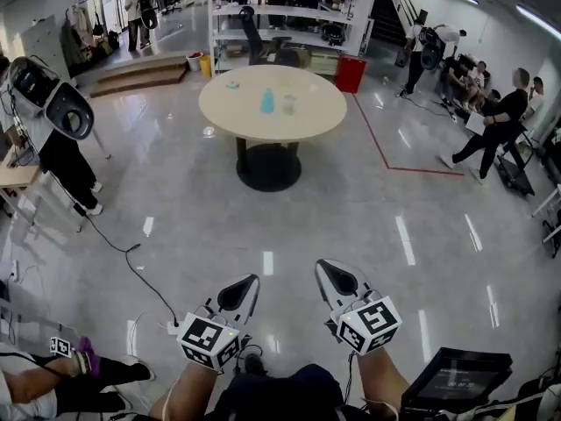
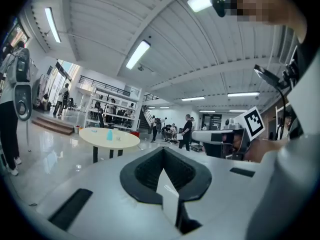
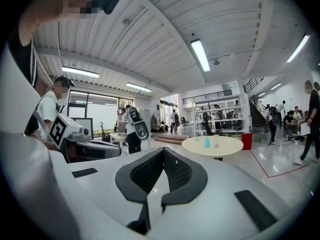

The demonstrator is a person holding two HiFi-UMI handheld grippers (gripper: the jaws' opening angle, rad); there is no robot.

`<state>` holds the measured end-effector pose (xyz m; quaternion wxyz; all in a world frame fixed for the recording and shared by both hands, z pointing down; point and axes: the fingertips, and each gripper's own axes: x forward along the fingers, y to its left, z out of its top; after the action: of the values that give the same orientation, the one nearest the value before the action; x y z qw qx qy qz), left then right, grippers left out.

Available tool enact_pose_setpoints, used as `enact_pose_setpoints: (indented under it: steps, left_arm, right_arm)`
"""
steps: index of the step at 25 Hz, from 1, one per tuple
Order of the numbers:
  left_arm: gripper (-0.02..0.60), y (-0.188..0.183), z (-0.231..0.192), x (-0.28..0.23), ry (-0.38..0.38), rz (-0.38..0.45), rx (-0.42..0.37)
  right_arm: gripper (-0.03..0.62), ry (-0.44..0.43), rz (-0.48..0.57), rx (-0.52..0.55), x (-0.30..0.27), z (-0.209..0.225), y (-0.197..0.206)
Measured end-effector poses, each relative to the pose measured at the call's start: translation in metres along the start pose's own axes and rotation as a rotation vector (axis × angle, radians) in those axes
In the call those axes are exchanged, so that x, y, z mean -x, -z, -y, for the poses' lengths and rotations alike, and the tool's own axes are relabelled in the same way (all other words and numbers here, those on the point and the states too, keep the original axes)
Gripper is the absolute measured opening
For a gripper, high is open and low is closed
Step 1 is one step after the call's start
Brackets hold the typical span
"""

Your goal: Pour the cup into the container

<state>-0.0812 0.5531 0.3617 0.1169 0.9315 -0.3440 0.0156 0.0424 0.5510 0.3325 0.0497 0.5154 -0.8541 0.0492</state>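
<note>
Left gripper (image 1: 246, 285), right gripper (image 1: 330, 272); floor (image 1: 263, 226), table (image 1: 308, 112).

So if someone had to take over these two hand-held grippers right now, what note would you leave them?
Left gripper: jaws shut, nothing in them. Right gripper: the same.
Job's things: a tall light-blue vessel and a smaller clear vessel stand side by side, apart, on the round beige table, far ahead of both grippers. From here they are too small to tell which is the cup and which the container.
Done: nothing; neither vessel is held or tipped.
Left: walk to the table, grip the cup, pour it into the container.
</note>
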Motion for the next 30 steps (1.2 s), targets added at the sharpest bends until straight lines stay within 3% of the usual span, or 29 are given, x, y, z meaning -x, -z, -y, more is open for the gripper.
enact_pose_setpoints:
  steps: [9, 14, 18, 25, 30]
  left_arm:
    - [0.0, 0.005, 0.095, 0.028, -0.043, 0.032, -0.008]
    - [0.0, 0.03, 0.161, 0.04, -0.053, -0.01, 0.008]
    - [0.0, 0.021, 0.197, 0.056, -0.041, -0.025, -0.01]
    - [0.0, 0.016, 0.201, 0.093, -0.023, -0.008, -0.046]
    - [0.0, 0.01, 0.195, 0.113, -0.015, 0.01, -0.052]
  right_arm:
    - [0.006, -0.046, 0.003, 0.024, 0.1, -0.001, 0.008]
    - [0.006, -0.056, -0.016, 0.003, 0.168, 0.006, 0.031]
    - [0.006, -0.042, -0.016, -0.016, 0.2, 0.004, 0.023]
    - [0.006, 0.025, 0.004, -0.006, 0.214, -0.014, 0.014]
    - [0.006, 0.022, 0.016, -0.009, 0.212, -0.036, 0.006]
